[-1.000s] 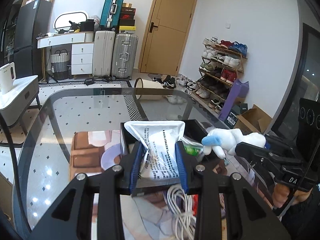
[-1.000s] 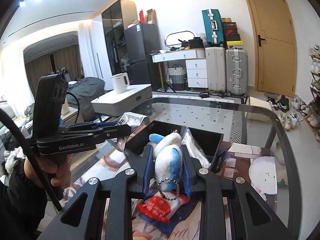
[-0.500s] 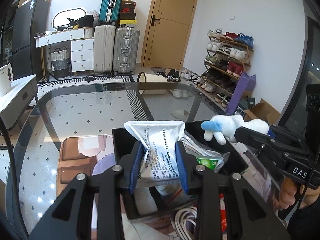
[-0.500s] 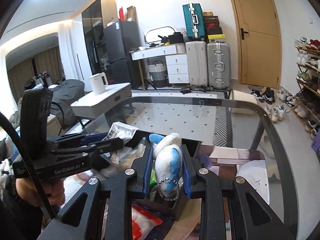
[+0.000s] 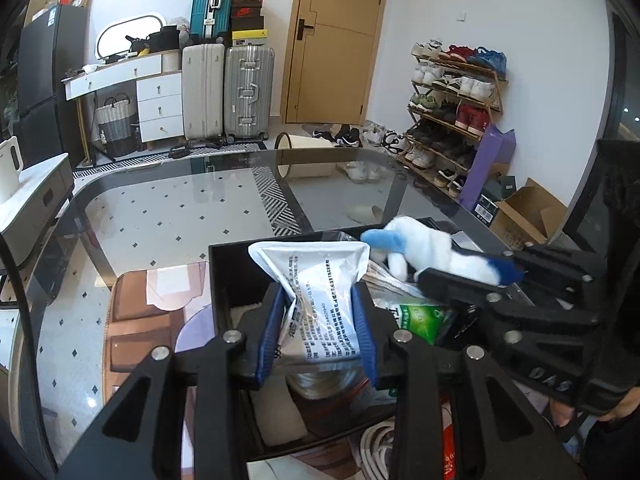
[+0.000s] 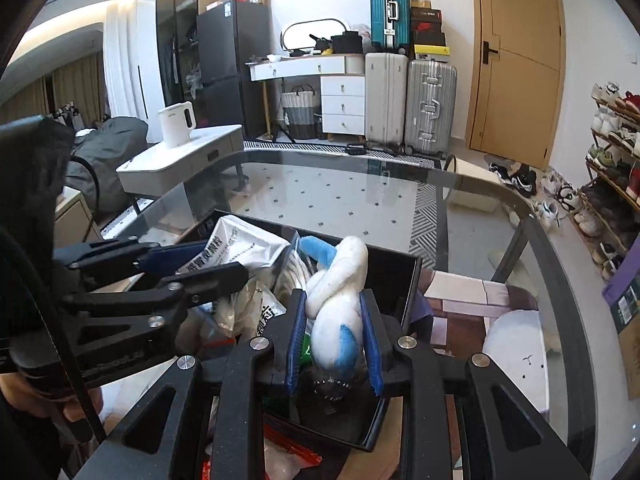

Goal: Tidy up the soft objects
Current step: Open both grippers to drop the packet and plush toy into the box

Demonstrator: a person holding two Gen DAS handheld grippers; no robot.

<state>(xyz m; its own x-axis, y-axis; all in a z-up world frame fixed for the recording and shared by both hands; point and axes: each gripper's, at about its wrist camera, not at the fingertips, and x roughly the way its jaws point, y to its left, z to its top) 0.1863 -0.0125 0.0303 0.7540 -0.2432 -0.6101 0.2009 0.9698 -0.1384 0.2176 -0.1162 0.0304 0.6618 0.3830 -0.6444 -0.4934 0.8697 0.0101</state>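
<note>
Over the black bin (image 5: 224, 280) on the glass table (image 5: 160, 208), the left gripper (image 5: 318, 320) has a white printed pouch (image 5: 320, 292) between its blue pads; its jaws are opening, though the pads seem to press the pouch yet. To its right, the right gripper (image 6: 334, 330) is clamped narrowly on a white-and-blue plush (image 6: 340, 304), held above the bin's packets.
</note>
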